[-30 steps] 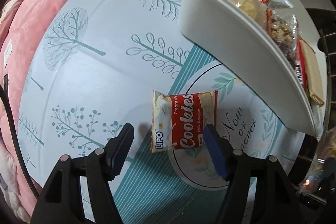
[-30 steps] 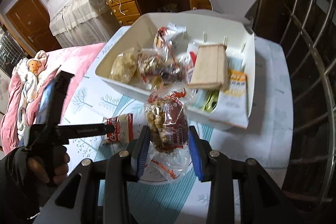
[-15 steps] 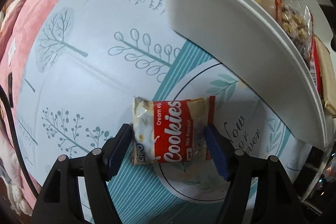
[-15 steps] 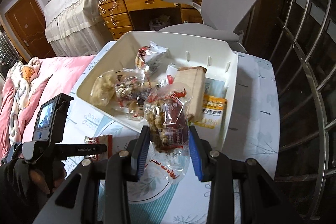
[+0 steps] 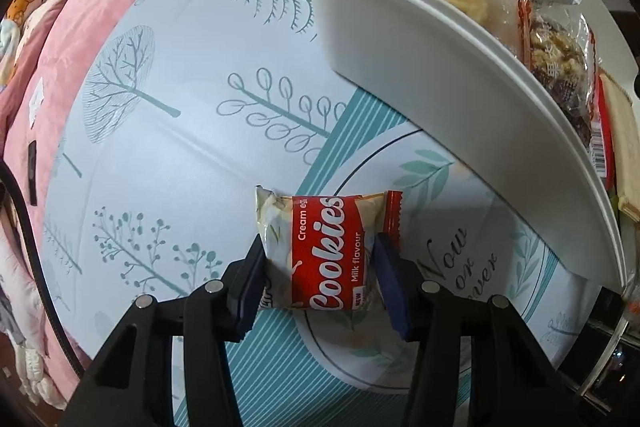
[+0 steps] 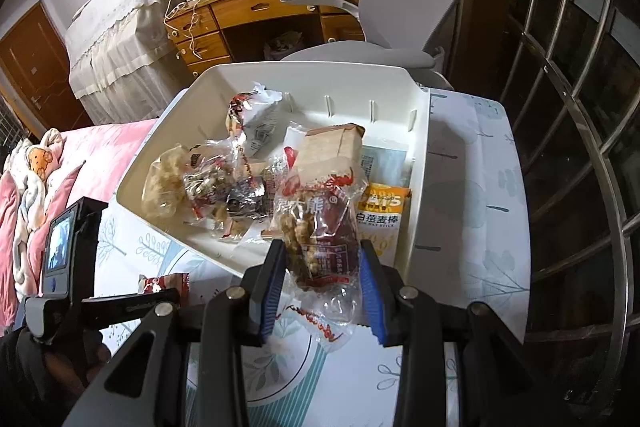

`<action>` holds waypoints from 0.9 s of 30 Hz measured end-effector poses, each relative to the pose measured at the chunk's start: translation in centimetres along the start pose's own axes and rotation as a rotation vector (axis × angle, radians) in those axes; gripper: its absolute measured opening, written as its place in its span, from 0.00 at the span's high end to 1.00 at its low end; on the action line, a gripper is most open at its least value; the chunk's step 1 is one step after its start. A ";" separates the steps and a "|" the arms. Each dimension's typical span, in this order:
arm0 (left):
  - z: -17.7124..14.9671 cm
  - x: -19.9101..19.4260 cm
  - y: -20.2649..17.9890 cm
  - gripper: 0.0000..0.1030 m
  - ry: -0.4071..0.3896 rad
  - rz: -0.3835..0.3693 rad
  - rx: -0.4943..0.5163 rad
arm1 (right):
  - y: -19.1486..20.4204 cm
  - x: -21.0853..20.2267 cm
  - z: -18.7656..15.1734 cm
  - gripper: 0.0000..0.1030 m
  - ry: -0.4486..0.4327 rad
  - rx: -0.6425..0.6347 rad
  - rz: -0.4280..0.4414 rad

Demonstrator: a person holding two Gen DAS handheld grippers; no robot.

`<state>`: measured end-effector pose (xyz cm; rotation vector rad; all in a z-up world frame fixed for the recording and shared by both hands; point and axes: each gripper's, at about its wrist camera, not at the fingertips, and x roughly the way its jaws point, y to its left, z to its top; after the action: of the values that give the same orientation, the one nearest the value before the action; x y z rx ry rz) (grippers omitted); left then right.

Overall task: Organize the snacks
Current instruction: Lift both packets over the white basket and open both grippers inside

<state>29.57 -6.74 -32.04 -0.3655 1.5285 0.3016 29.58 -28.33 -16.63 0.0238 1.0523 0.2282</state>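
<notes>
The left gripper (image 5: 320, 277) points straight down over the table (image 5: 168, 147) and its jaws are closing on the cookie packet (image 5: 320, 251), which lies flat on the tablecloth just beside the white bin (image 5: 420, 67). A second ago the jaws stood wide on either side of the packet; now both pads touch its ends and the wrapper bulges a little between them. That looks like the start of a pickup, so the packet should be ready to lift toward the bin once the squeeze is firm.

The right gripper (image 6: 322, 283) is clamped on a clear bag of nut snacks (image 6: 320, 227) and has carried it forward, so the bag now hangs over the bin's near wall (image 6: 248, 263), above the snacks already inside. Letting go there would likely drop it in, though its loose tail may catch the rim
</notes>
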 end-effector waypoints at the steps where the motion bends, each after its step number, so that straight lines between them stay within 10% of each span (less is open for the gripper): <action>1: -0.1 -0.2 0.1 0.52 0.003 0.005 0.004 | -0.1 0.0 0.0 0.65 -0.003 0.005 0.002; 11: -0.6 -5.5 0.2 0.51 -0.015 0.039 0.041 | -1.3 0.0 -0.1 0.52 -0.002 0.069 0.008; 27: -0.6 -16.7 -4.7 0.51 -0.145 -0.107 0.275 | -5.3 -3.0 -2.8 0.34 -0.018 0.199 0.043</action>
<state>30.55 -10.72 -15.11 -0.2017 1.3804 0.0308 26.65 -34.33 -16.19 0.2281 1.0542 0.1614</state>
